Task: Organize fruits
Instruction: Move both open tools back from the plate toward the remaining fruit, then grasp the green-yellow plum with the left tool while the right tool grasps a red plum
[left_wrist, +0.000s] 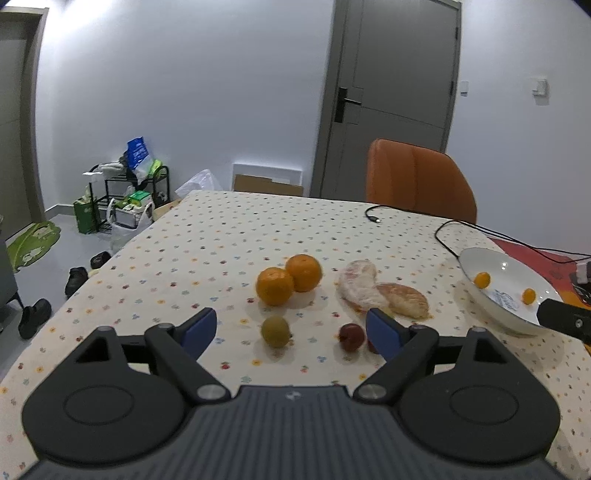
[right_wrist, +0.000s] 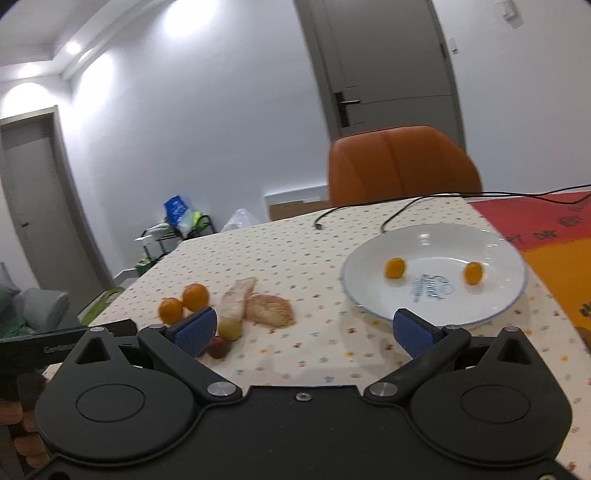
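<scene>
Your left gripper (left_wrist: 291, 328) is released above the table (left_wrist: 207, 236), with two oranges (left_wrist: 288, 280) far, a green fruit (left_wrist: 275, 331) and red fruit (left_wrist: 352, 336) near. Right of them lie pomelo pieces (left_wrist: 380, 291). Your right gripper (right_wrist: 303, 328) is released, empty, near the plate (right_wrist: 498, 295) holding two kumquats (right_wrist: 395, 268).

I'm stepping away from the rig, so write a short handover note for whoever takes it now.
Left gripper: jaws open, empty, above the green fruit and red fruit.
Right gripper: jaws open, empty, just before the plate.
Done: two kumquats lie in the plate.
Left on the cloth: two oranges, two peeled pomelo pieces, and the green and red fruits.
</scene>
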